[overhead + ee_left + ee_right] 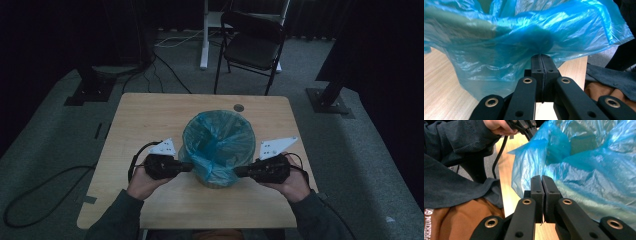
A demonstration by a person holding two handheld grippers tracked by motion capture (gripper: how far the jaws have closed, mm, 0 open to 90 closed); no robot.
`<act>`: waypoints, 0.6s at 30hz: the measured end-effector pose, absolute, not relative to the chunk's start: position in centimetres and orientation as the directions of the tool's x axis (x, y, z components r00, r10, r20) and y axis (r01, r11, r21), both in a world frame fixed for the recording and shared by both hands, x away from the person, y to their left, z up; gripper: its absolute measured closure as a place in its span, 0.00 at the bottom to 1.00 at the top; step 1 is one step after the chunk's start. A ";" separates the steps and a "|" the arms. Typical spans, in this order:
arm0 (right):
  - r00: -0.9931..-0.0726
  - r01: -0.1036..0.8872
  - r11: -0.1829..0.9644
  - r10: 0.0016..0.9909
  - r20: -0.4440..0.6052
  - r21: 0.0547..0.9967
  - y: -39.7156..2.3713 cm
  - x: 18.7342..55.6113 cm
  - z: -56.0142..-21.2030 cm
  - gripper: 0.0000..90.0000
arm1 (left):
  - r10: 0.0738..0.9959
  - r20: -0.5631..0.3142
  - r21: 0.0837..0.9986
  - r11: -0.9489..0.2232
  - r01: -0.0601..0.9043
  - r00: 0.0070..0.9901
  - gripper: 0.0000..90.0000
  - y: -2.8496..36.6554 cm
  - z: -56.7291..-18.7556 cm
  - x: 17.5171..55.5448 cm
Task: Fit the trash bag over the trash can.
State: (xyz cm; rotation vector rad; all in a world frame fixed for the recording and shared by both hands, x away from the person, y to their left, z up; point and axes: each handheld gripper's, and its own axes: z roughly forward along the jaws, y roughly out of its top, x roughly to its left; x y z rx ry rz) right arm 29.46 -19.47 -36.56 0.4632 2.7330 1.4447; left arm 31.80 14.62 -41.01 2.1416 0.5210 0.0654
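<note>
The left gripper (189, 167) has its jaws pressed together on a fold of the blue bag (218, 142); in the left gripper view the plastic (524, 45) bunches straight into the seam between the pads. It meets the bag at about 8 o'clock on the bin's rim. The right gripper (237, 172) comes in from about 4 o'clock with its jaws also brought together; in the right gripper view the pads (537, 188) meet right against the bag (584, 170), but whether plastic is caught between them cannot be told.

The bag lines a small bin (215, 181) that stands at the middle of the wooden table (150, 110), its loose edge draped over the rim. A hand (142, 182) holds each gripper from the 6 o'clock side. Beyond the table, at 12 o'clock, stands a dark folding chair (252, 42).
</note>
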 end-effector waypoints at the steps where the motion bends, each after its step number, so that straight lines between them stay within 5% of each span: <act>1: -0.955 0.256 0.531 0.267 0.127 0.808 -19.5 29.4 -36.7 0.98 | 0.390 -0.147 0.793 -0.503 0.344 0.909 0.99 14.6 -41.1 31.8; 18: -0.941 0.308 0.534 0.293 0.170 0.787 -19.9 30.4 -38.7 1.00 | 0.404 -0.157 0.787 -0.499 0.362 0.901 0.98 14.3 -41.8 32.9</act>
